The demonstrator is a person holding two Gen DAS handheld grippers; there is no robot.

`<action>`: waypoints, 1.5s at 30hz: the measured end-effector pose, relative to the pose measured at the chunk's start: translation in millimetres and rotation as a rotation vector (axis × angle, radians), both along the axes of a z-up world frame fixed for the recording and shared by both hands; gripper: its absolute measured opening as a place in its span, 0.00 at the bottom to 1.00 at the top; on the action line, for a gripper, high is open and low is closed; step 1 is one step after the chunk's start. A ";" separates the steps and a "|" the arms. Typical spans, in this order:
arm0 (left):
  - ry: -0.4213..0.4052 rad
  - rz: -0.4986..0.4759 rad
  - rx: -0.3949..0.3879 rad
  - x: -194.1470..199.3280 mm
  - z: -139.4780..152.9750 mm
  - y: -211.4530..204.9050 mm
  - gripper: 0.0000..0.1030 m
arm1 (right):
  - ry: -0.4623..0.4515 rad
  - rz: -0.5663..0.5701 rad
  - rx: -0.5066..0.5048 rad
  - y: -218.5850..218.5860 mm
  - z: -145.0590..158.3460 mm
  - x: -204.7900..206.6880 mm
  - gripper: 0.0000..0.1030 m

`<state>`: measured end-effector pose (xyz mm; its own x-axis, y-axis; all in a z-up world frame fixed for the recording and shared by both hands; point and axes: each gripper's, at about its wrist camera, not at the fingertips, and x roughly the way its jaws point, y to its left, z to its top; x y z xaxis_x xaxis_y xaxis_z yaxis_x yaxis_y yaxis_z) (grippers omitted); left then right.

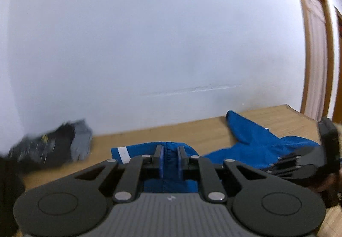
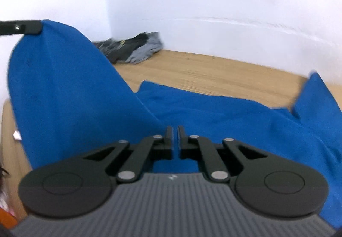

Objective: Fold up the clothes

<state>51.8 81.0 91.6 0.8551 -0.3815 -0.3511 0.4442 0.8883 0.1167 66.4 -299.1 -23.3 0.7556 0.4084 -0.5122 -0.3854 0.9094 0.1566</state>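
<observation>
A blue garment (image 2: 192,108) with a white stripe (image 1: 123,154) lies on the wooden table (image 2: 213,72). My left gripper (image 1: 170,151) is shut on a bunched fold of the blue cloth (image 1: 170,156) and lifts it; in the right wrist view its finger (image 2: 23,27) holds a raised peak of the cloth at the upper left. My right gripper (image 2: 174,133) is shut on the blue cloth near its edge; it also shows in the left wrist view (image 1: 299,164) at the right, low on the garment.
A dark and grey pile of clothes (image 1: 55,145) lies at the table's back corner by the white wall; it also shows in the right wrist view (image 2: 132,49). A wooden door frame (image 1: 316,49) stands at the right.
</observation>
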 end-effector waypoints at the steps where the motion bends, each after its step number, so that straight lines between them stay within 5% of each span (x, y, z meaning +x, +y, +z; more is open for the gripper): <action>1: -0.010 -0.005 0.021 5.8 4.9 -9.1 0.13 | 0.027 -0.008 0.061 -9.6 5.3 -4.7 0.08; 5: -0.038 -0.012 0.091 26.1 21.8 -37.9 0.13 | 0.129 0.133 0.317 -42.3 21.0 -40.4 0.09; 8: -0.036 -0.015 0.094 33.4 32.8 -48.1 0.13 | 0.168 0.251 0.386 -47.9 12.0 -67.0 0.10; 10: -0.038 -0.017 0.084 34.8 42.5 -51.7 0.13 | 0.240 0.221 0.389 -45.7 -16.1 -69.3 0.10; 13: -0.056 -0.026 0.069 34.0 58.5 -53.5 0.13 | 0.330 0.025 0.317 -53.7 -63.2 -58.6 0.10; 18: -0.087 -0.011 0.100 32.6 63.2 -56.3 0.13 | 0.096 -0.420 0.239 -124.9 -46.8 -36.0 0.10; 20: -0.022 0.014 0.102 36.8 45.9 -51.6 0.13 | 0.009 -0.524 0.187 -146.7 -29.1 -31.9 0.10; 23: 0.122 0.079 0.126 44.6 -0.1 -36.7 0.13 | -0.004 -0.587 0.102 -157.6 -23.7 -37.2 0.10; 29: 0.492 0.232 0.162 64.1 -118.6 8.2 0.13 | 0.156 -0.605 0.000 -162.5 -56.1 -60.3 0.11; 31: 0.536 0.254 0.149 64.3 -136.1 18.8 0.13 | 0.196 -0.563 -0.024 -152.9 -57.2 -59.1 0.24; 32: 0.538 0.249 0.139 63.9 -138.9 21.0 0.13 | 0.208 -0.556 0.001 -153.4 -56.3 -57.2 0.38; 34: 0.520 0.241 0.150 65.7 -137.0 20.3 0.13 | 0.243 -0.573 0.196 -170.8 -55.2 -51.5 0.46; 36: 0.499 0.232 0.168 64.0 -133.7 19.6 0.13 | 0.283 -0.627 0.455 -188.3 -63.1 -42.7 0.49; 38: 0.488 0.227 0.171 63.6 -131.3 19.2 0.14 | 0.332 -0.719 0.599 -201.4 -75.9 -38.8 0.49; 45: 0.492 0.221 0.177 59.4 -132.9 17.3 0.14 | 0.308 -0.883 0.614 -205.5 -88.8 -63.4 0.49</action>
